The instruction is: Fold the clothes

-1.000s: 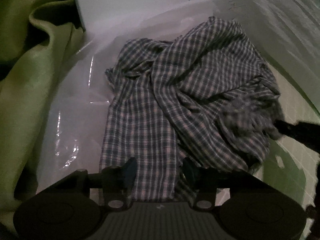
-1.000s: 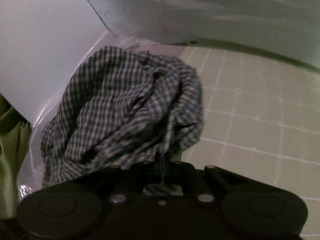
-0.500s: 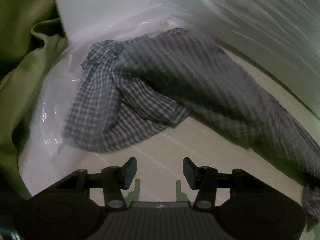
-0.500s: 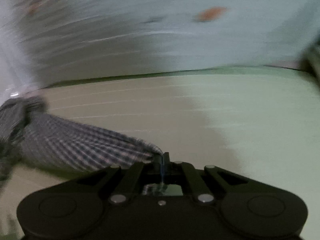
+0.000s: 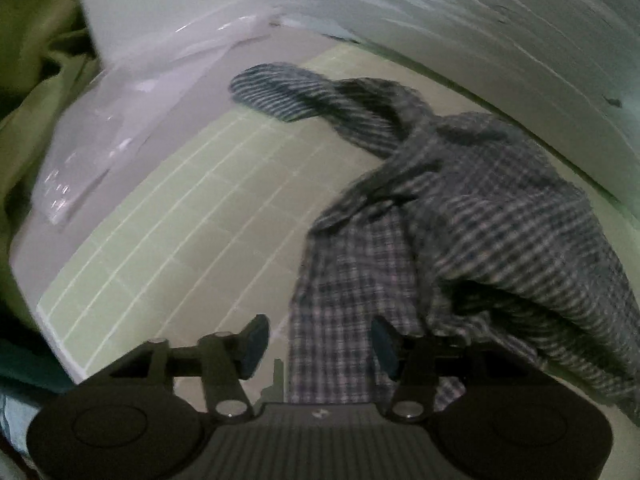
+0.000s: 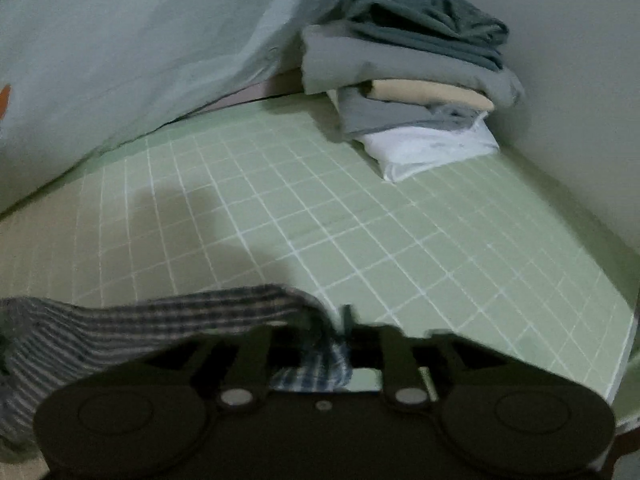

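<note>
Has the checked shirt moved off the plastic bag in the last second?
Yes. In the left wrist view the checked shirt has been dragged rightward off the clear plastic bag onto the green grid mat; the bag now lies bare.

Shirt (image 5: 460, 216) bunched on mat (image 5: 168, 240), right of centre in left view, sleeve trailing toward far left; part lies between left gripper (image 5: 318, 344) fingers. Plastic bag (image 5: 120, 120) on mat's left edge, loose cloth (image 5: 28, 100) further left. Right view: stack of folded clothes (image 6: 408, 68) at mat's far right corner, against wall (image 6: 560, 60); shirt edge in right gripper (image 6: 348, 320).
</note>
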Tool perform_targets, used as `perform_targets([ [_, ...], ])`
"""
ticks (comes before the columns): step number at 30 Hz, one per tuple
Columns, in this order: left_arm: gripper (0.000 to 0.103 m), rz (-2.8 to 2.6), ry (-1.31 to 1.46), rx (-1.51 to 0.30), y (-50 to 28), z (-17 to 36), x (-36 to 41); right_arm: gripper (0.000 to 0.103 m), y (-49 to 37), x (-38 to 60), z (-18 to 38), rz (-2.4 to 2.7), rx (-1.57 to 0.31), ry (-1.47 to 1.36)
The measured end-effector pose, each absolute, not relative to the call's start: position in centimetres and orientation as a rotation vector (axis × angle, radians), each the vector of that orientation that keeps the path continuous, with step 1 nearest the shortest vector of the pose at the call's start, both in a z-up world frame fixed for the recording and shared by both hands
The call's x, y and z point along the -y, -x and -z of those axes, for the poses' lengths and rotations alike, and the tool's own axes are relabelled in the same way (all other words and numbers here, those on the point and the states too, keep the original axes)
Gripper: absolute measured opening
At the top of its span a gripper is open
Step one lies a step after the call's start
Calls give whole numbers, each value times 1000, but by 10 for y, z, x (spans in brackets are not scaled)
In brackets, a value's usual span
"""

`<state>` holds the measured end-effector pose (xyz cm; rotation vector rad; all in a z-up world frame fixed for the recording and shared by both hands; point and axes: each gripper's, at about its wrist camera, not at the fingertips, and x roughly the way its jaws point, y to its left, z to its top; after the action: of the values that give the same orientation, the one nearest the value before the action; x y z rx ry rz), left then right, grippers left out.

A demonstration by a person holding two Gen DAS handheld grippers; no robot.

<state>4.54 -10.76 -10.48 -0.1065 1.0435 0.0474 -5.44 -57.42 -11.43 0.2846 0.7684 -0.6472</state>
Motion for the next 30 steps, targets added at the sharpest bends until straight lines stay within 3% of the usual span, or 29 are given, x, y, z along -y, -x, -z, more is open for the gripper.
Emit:
perform_targets([
  [1,64,-36,94,-1037,-49,103,110,46,57,576,114,653,-763,-300],
  [3,67,-18,77,-1033,-62,103,110,50,61,580,114,664,-752,-331],
  [7,70,-1,59,-1025,-92,102,105,79,71,587,114,685,-729,-392],
  [9,71,6,61,-1022,-105,101,103,82,54,574,117,635,-738,-375],
  [27,72,105,42,-1132,-197,145,120,80,-186,471,134,136,-852,-277],
  [30,70,96,51,-1135,-196,146,118,73,-215,456,145,62,-901,-212],
])
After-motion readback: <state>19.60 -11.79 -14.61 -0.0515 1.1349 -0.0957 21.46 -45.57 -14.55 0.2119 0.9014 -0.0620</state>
